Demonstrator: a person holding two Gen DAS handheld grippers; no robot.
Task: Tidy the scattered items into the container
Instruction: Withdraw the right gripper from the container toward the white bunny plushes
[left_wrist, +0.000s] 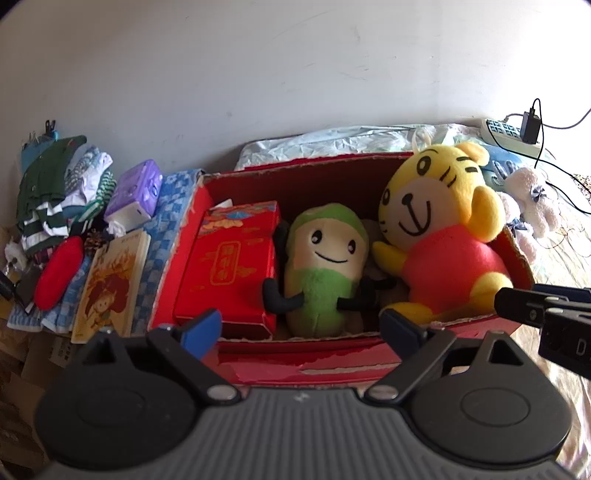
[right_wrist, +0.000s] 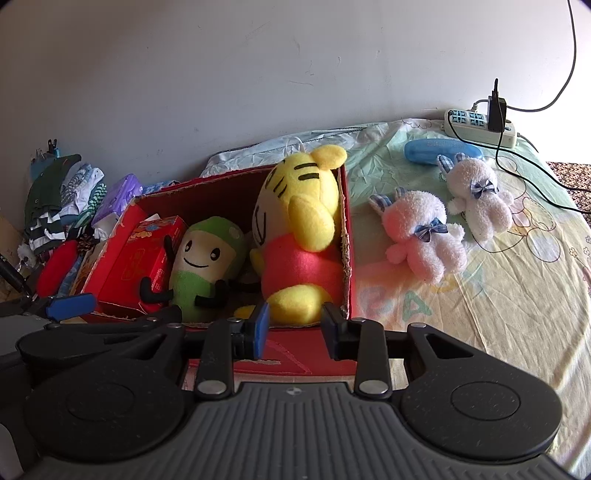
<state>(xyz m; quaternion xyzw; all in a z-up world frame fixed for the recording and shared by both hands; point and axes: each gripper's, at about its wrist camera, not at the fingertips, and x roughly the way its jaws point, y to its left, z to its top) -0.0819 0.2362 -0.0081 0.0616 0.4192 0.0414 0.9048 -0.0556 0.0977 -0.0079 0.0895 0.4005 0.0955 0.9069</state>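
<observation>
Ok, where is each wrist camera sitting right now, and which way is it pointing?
Left wrist: behind the left tongs, open and empty, aimed at the red box; right tongs poke in at right.
Right wrist: behind the right tongs, open, near the box's right end, seeing two white bunnies on the bedsheet.
Shared: box, tiger plush, green plush, power strip.

Plain grey-white wall (right_wrist: 221, 74); patterned bedsheet (right_wrist: 498, 295); bright light at right.

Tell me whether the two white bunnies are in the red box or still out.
Out. Both white bunnies lie on the bedsheet, right of the red box.
</observation>
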